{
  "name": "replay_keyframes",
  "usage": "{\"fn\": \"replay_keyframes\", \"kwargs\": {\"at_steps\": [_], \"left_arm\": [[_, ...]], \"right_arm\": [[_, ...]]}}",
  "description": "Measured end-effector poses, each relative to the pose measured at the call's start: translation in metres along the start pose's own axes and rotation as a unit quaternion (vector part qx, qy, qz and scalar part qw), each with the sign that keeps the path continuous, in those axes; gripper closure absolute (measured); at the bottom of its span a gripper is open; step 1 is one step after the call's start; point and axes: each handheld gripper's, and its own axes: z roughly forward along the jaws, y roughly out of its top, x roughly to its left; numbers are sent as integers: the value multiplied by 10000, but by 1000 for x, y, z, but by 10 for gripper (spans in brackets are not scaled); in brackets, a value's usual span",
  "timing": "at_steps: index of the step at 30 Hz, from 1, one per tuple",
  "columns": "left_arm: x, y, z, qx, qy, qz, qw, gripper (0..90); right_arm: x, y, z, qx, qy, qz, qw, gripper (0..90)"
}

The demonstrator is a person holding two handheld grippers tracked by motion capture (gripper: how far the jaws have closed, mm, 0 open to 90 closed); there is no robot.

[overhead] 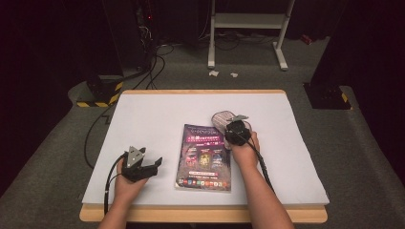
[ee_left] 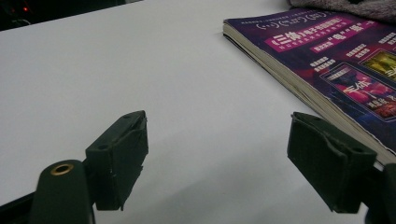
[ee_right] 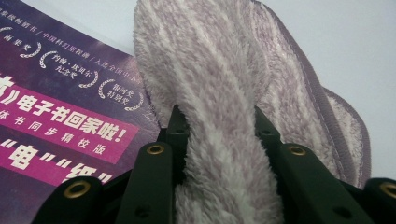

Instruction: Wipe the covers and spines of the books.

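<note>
Purple, lilac, white.
Soft striped lilac-and-white fleece cloth (ee_right: 224, 93); glossy purple paperback book (overhead: 204, 157) with pink banners; matte white tabletop (overhead: 157, 114); black grippers.

There is one purple book (overhead: 204, 157) on the one white bench (overhead: 157, 114). There is one fluffy cloth (overhead: 221, 119). There are two hand-held grippers, the left hand-held gripper (overhead: 154, 166) and the right hand-held gripper (overhead: 232, 131).

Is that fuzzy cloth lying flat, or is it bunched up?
Bunched up. The right gripper is shut on a raised fold of the cloth, which stands up between its jaws, partly over the book.
</note>
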Motion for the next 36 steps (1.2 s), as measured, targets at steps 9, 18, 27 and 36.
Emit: {"fn": "replay_keyframes", "kwargs": {"at_steps": [9,18,27,36], "left_arm": [[0,0,0,-8,-4,9,10000,205],[0,0,0,-2,-3,3,10000,205],[-1,0,1,27,13,10,10000,206],[-1,1,2,81,20,31,10000,205]], "right_arm": [[0,0,0,3,-11,2,10000,685],[0,9,-20,-175,23,-18,9998,686],[-23,-5,-74,-428,-209,-65,9988,682],[-62,-27,-106,-477,-536,148,9973,677]]}}
